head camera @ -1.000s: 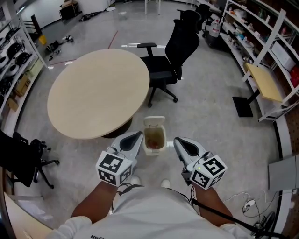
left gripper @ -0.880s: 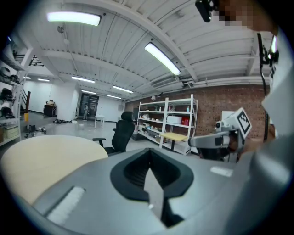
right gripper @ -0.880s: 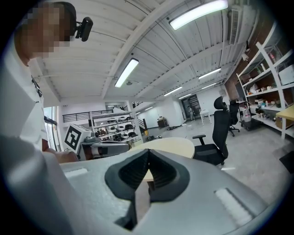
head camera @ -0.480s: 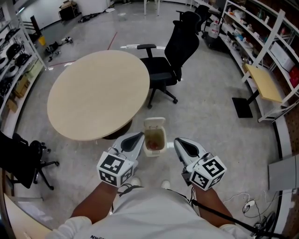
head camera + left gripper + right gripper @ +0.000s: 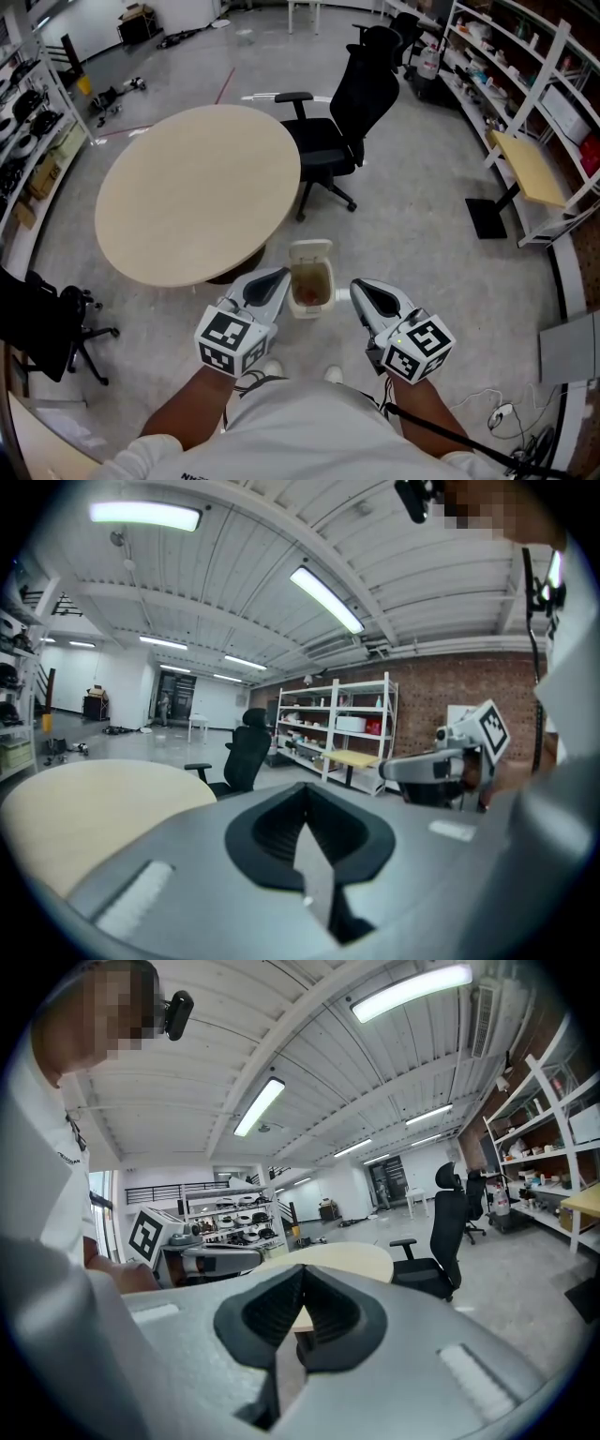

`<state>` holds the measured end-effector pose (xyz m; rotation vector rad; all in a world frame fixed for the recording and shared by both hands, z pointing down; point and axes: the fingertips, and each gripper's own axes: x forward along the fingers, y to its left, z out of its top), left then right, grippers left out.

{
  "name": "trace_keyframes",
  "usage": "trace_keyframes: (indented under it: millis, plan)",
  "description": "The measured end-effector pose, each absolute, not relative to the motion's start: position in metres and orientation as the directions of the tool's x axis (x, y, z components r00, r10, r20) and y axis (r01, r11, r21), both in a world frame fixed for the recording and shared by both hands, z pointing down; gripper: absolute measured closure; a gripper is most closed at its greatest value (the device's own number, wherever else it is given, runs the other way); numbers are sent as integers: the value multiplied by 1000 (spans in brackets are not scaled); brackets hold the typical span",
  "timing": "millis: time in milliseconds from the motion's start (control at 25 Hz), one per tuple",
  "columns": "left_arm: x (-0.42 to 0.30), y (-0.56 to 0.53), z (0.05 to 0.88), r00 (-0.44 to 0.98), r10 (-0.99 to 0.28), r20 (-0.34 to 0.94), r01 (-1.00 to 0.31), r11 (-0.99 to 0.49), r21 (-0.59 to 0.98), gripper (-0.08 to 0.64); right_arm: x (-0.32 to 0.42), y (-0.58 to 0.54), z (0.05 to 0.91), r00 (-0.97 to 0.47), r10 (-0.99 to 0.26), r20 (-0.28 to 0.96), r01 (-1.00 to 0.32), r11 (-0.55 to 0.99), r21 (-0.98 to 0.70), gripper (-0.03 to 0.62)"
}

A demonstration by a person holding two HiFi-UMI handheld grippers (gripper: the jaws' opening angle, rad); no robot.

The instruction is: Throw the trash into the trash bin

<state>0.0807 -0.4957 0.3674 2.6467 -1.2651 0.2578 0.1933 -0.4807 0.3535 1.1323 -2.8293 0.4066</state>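
Trash bin [image 5: 314, 307], open, below and between left claw [image 5: 280, 273] and right claw [image 5: 355, 284], both closed, empty.

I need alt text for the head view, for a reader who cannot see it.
Seen from above, the left gripper and the right gripper, both shut and empty, are held on either side of a small open trash bin on the floor. Beyond it stand a round beige table and a black office chair.

Floor [image 5: 427, 234] bears trash bin [image 5: 310, 279], round table [image 5: 192, 187], chair [image 5: 342, 122].
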Motion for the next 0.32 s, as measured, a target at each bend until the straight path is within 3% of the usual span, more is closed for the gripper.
trace_keyframes:
  millis: [320]
  plan:
    - [79,-500,366,632,-736,243,-771,-629,103,552,191,-486,350,-720,-675,162,-693,689,-212,591]
